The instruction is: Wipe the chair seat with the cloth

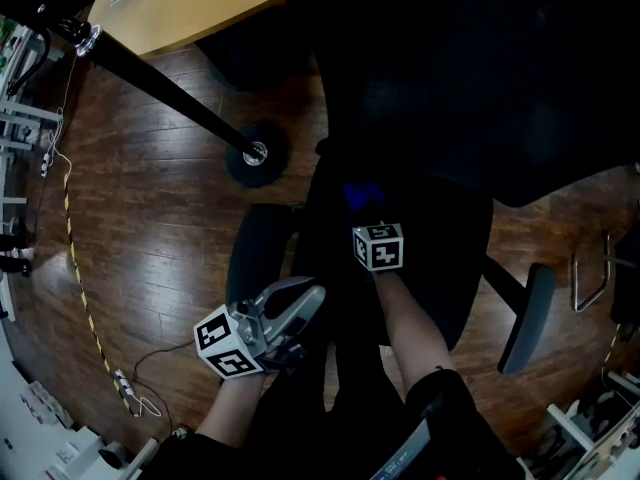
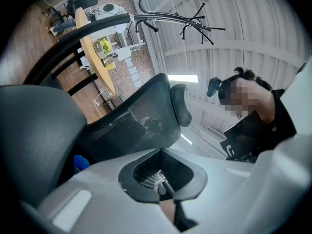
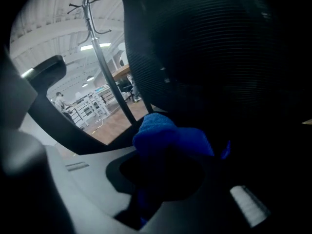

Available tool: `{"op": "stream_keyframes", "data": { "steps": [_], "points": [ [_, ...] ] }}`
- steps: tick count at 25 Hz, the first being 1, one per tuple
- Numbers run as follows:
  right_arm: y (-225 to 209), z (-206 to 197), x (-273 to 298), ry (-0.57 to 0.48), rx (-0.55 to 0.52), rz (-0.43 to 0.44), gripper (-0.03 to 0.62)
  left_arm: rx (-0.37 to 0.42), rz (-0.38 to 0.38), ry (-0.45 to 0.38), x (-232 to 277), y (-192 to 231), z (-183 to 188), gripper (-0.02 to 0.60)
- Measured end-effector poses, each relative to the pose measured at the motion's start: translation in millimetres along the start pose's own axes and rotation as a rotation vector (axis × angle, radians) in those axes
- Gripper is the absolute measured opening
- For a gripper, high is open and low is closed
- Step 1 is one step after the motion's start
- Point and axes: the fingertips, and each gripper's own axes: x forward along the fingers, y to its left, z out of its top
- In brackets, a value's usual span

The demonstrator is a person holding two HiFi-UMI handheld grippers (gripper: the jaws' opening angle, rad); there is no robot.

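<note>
A black office chair fills the middle of the head view, its seat [image 1: 440, 258] dark below the tall mesh backrest [image 1: 480, 78]. A blue cloth [image 1: 360, 194] lies bunched on the rear of the seat, and my right gripper [image 1: 366, 214] is shut on it. In the right gripper view the cloth [image 3: 168, 135] bulges up between the jaws, against the backrest [image 3: 219, 57]. My left gripper [image 1: 308, 300] hovers off the seat's front left corner, by the left armrest [image 1: 256, 253]. It looks shut and holds nothing. The left gripper view points up at the backrest [image 2: 131, 121].
A coat stand's black pole runs down to its round base [image 1: 256, 154] just left of the chair. A wooden table [image 1: 200, 3] sits at the top left. A cable [image 1: 85, 308] trails over the wood floor. The right armrest [image 1: 527, 313] and a metal frame [image 1: 590, 268] stand at right.
</note>
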Motion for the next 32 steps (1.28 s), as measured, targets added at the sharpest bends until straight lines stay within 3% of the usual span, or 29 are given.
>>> {"op": "stream_keyframes", "data": {
  "steps": [11, 17, 23, 26, 29, 32],
  "points": [
    [-205, -52, -158, 0.015, 0.136, -0.386, 0.06, -0.033, -0.032, 0.064, 24, -5, -17, 0.0],
    [-245, -69, -197, -0.016, 0.17, -0.469, 0.06, -0.052, -0.04, 0.109, 36, -6, -35, 0.0],
    [-243, -63, -198, -0.071, 0.201, -0.394, 0.061, -0.047, -0.042, 0.093, 38, -11, -33, 0.0],
    [-235, -51, -207, -0.177, 0.272, -0.379, 0.061, -0.046, -0.048, 0.09, 32, -14, -29, 0.0],
    [-196, -30, -187, -0.258, 0.321, -0.276, 0.06, -0.042, -0.041, 0.069, 25, -15, -24, 0.0],
    [-129, -14, -140, -0.217, 0.264, -0.127, 0.061, -0.035, -0.029, 0.044, 16, -17, -19, 0.0]
  ]
}}
